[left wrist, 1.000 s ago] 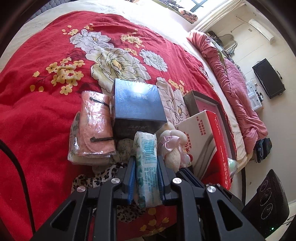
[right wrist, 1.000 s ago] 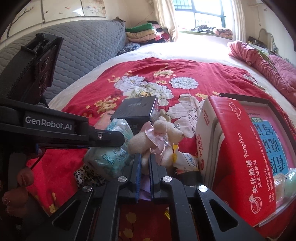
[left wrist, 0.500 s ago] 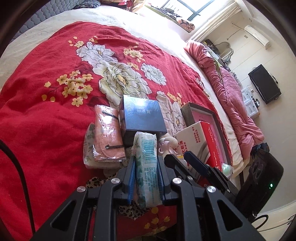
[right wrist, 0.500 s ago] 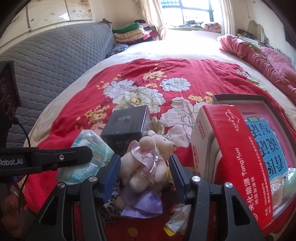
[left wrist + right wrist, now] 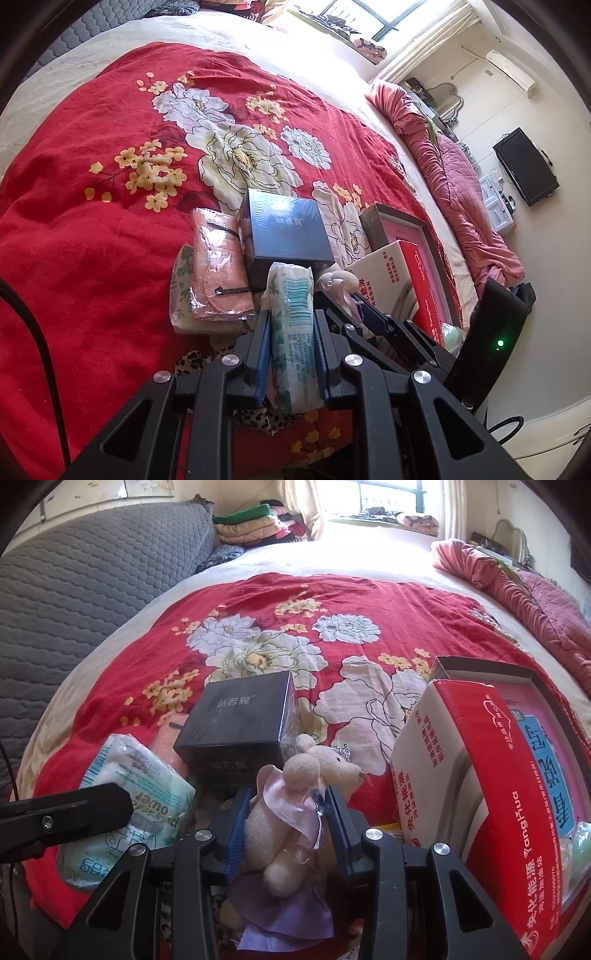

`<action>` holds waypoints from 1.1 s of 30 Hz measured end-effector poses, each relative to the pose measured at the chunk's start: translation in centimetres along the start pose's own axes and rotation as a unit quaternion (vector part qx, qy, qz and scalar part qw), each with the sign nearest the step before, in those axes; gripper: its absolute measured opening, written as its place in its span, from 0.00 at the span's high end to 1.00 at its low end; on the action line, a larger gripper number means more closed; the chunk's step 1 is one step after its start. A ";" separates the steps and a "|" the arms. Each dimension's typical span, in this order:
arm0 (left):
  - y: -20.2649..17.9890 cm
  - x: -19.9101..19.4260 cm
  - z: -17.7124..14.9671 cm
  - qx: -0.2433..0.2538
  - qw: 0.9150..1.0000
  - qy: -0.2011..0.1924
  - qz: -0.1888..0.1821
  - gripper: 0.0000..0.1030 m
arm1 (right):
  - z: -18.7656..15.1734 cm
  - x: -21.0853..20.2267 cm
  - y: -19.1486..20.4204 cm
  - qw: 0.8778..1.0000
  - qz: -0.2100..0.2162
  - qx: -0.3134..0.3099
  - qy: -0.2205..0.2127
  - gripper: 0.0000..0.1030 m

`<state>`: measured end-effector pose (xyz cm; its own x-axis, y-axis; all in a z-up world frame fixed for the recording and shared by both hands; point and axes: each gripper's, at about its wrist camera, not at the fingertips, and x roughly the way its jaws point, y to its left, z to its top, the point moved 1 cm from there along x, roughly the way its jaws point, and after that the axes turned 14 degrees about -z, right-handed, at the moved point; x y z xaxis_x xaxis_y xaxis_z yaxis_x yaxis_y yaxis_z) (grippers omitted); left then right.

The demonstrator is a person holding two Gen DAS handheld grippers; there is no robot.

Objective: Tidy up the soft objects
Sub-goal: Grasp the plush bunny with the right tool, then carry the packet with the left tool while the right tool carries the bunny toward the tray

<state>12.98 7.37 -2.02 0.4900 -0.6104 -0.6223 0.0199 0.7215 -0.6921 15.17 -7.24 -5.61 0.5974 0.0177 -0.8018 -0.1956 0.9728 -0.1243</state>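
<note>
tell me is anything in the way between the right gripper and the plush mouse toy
Nothing visible. The plush mouse toy already sits between the fingers of the right gripper, whose jaws have just been closing on it. The dark box lies behind the toy, not in the path.

My right gripper [image 5: 286,805], clamped shut a second ago, sprang wide around the plush mouse [image 5: 295,805] and has just been closing; its pads now seem to press the toy at lower centre frame.

Left claw [image 5: 291,325] clamped shut; right claw [image 5: 290,808], just closing, pinches inward.
</note>
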 end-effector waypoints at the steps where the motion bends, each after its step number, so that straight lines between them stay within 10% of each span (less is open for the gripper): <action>1: -0.1 0.1 0.0 0.001 1.000 0.001 0.000 0.79 | 0.0 -0.3 -0.2 1.000 0.001 0.001 -0.005 0.68; 4: -0.7 0.0 -0.1 0.008 1.000 0.000 0.002 0.79 | -0.1 -1.7 -1.0 1.000 0.016 0.001 -0.027 0.83; 33: -14.5 -0.2 -1.7 0.121 0.993 -0.007 -0.007 0.79 | 0.5 -15.8 -12.7 0.979 0.048 0.083 -0.179 0.85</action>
<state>11.14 -3.54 7.56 0.5008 -0.6168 -0.6073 0.2343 0.7720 -0.5909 8.63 -19.75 8.97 0.8229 0.1628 -0.5443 -0.1540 0.9861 0.0621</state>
